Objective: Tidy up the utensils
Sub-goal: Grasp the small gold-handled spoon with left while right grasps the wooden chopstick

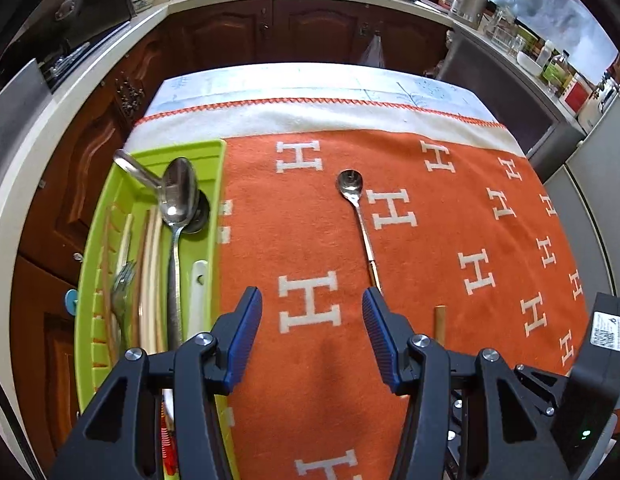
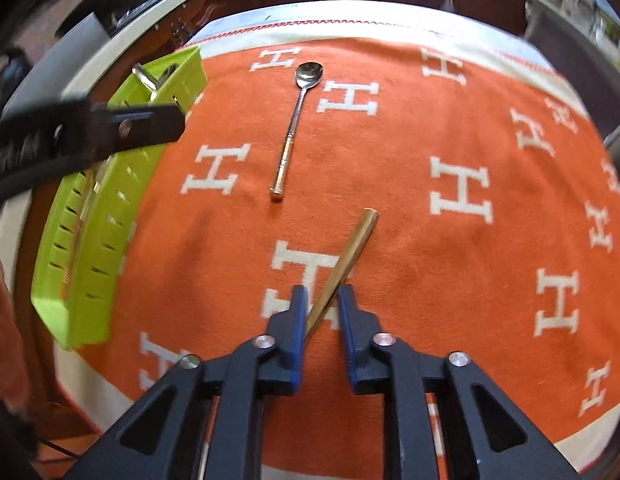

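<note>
Sorting part done: tray (image 1: 208, 200) holds big spoon (image 1: 178, 194), fork (image 1: 124, 284), chopsticks (image 1: 150, 280). Left on cloth (image 2: 450, 128): teaspoon (image 2: 296, 120), gold handle (image 2: 344, 264) between narrow right gripper (image 2: 323, 300), contact unclear. Left gripper (image 1: 312, 308) wide, empty.

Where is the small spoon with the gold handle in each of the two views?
Left wrist: small spoon lies centre on the orange cloth, right of the green tray.
Right wrist: upper centre, bowl away from the camera.
Shared landmark: the green tray, at the left in both.
</note>
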